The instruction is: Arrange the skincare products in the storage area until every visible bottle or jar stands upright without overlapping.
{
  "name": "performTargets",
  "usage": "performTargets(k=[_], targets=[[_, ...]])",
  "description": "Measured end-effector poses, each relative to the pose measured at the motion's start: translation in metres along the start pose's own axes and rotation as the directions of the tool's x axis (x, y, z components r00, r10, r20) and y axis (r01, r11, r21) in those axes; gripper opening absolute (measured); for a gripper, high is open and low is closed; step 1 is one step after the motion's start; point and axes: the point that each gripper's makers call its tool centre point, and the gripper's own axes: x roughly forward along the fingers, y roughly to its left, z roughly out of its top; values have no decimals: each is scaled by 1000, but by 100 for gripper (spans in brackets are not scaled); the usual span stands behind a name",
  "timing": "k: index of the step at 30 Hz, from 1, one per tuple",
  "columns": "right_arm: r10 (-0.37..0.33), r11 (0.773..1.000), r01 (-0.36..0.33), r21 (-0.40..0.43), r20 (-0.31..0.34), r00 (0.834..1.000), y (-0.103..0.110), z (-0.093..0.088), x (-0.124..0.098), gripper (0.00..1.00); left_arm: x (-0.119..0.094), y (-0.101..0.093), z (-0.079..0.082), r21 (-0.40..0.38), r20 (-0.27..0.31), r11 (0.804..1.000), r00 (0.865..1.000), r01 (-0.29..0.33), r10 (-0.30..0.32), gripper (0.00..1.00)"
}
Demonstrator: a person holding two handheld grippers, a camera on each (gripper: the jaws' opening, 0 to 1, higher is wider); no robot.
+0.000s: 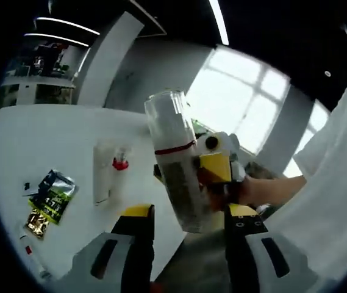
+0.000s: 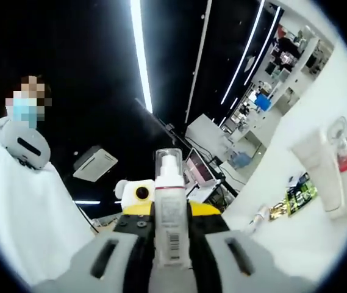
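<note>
From my left gripper view, the right gripper (image 1: 221, 163) covers part of the spray bottle (image 1: 176, 162), and I cannot read its label. The sachets (image 1: 50, 201) near the table's (image 1: 51, 131) edge are too blurred to identify. In my right gripper view, the bottle's base sits hidden between my jaws.

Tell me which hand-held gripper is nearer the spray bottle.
Right. The right hand-held gripper is shut on the spray bottle; the left hand-held gripper hangs open just beside it.

Blown-out window (image 1: 252, 101), glaring ceiling strip light (image 2: 140, 52), soft blur, fisheye-bent edges
</note>
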Motion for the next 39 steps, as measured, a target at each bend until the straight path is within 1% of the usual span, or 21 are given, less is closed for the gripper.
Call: performTargets(k=[6, 7, 11, 15, 17, 19, 20, 23, 25, 26, 27, 29, 31, 35, 36, 39], targets=[[24, 1000, -24, -4, -8, 1000, 6, -3, 0, 19, -2, -4, 8, 40, 8, 999, 1000, 16, -16, 28], [25, 1000, -25, -5, -9, 1000, 7, -3, 0, 19, -2, -5, 8, 58, 2, 998, 1000, 19, -19, 27], [24, 1000, -24, -17, -10, 1000, 6, -3, 0, 19, -1, -8, 8, 85, -17, 996, 999, 30, -28, 23], [22, 999, -22, -28, -13, 1000, 5, -2, -1, 20, 1, -7, 8, 114, -43, 993, 999, 27, -22, 23], [8, 999, -8, -43, -15, 1000, 3, -3, -2, 20, 1, -4, 7, 142, -62, 990, 998, 13, -4, 23], [-16, 998, 14, -57, -20, 1000, -2, -4, -3, 20, 2, 1, 4, 188, -94, 982, 995, -18, 37, 23], [-29, 998, 28, -60, -23, 999, -4, -4, -4, 21, 2, 6, 2, 217, -111, 975, 992, -37, 63, 23], [-80, 994, 75, -84, -53, 995, -10, -7, -5, 22, 5, 10, -2, 282, -145, 958, 985, -53, 98, 22], [-142, 985, 131, -117, -95, 985, -17, -11, -6, 23, 6, 14, -7, 307, -174, 949, 977, -67, 125, 22], [-170, 977, 152, -151, -110, 979, -19, -12, -7, 23, 6, 18, -9, 319, -185, 945, 973, -75, 139, 22], [-203, 959, 173, -225, -120, 972, -21, -11, -6, 23, 7, 20, -12, 334, -193, 940, 970, -74, 145, 22], [-243, 938, 198, -285, -130, 961, -21, -11, -6, 23, 9, 23, -13, 333, -197, 940, 970, -71, 143, 22], [-264, 933, 220, -285, -125, 956, -21, -8, -6, 23, 9, 23, -14, 334, -198, 940, 970, -68, 140, 22], [-299, 908, 249, -336, -106, 948, -19, 0, -6, 24, 10, 24, -13, 333, -197, 941, 972, -57, 129, 21], [-308, 901, 258, -348, -97, 946, -19, 4, -7, 24, 11, 25, -15, 336, -204, 940, 970, -55, 130, 21], [-326, 891, 281, -357, -69, 943, -19, 15, -7, 23, 11, 26, -17, 343, -213, 938, 968, -52, 132, 20]])
